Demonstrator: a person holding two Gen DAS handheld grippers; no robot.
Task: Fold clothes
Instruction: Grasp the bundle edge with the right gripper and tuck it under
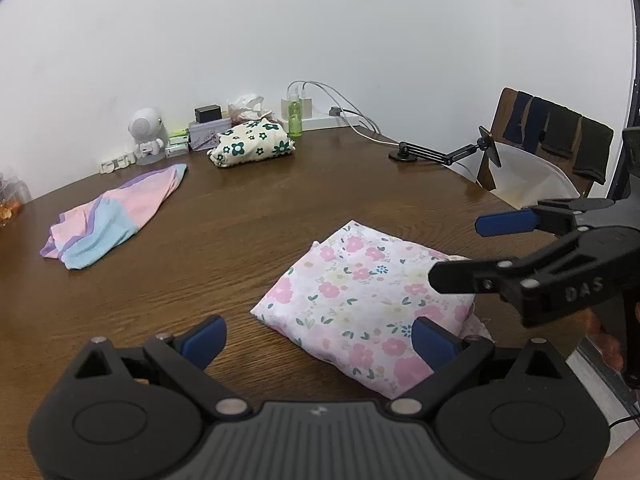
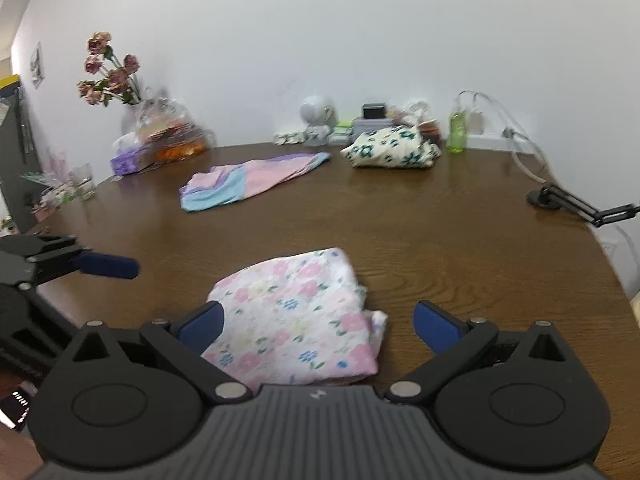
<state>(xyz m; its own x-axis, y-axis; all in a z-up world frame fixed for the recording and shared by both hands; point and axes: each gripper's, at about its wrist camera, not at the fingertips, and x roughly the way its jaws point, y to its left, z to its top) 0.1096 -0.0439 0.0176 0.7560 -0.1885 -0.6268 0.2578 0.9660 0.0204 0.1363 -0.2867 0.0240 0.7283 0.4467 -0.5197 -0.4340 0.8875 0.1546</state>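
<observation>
Folded floral garment (image 2: 296,316) between open tongs (image 2: 320,326)

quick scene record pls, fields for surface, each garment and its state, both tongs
surface: brown wooden table
nearest garment: pink floral cloth, folded into a compact bundle
far left garment: pink and blue striped piece, lying loose, not folded
back garment: cream cloth with green flowers, folded by the wall
left tongs: open, holding nothing
right tongs: open, holding nothing

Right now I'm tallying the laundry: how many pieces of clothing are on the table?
3. A pink floral one lies folded nearest the tools, a pink-and-blue one lies farther back left, and a cream one with green flowers sits bundled by the wall. None appears hidden.
</observation>
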